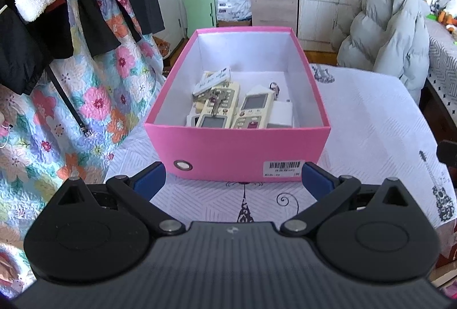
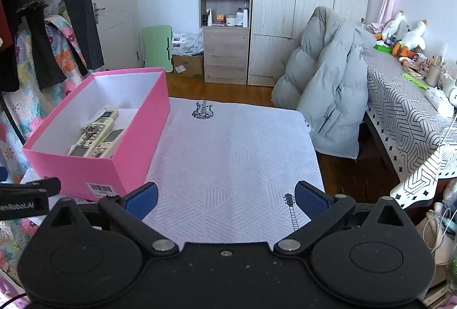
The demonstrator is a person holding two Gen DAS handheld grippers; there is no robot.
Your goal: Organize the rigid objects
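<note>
Left gripper (image 1: 233, 176) hangs with its blue fingers spread wide, holding nothing, just near the pink box (image 1: 237, 149). Right gripper (image 2: 226, 199) is spread and empty too, over the white cloth (image 2: 237, 154). Remote controls (image 1: 221, 109) lie heaped inside the box.

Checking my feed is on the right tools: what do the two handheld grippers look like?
Both look alike: the left gripper and right gripper each have a matte black ribbed body, two rounded black housings, black linkage arms with silver pivot pins, and blue pads on the fingers. In the right wrist view, the left gripper's side carries white lettering ending "enRobot.AI". No sleeves or hands show.
</note>
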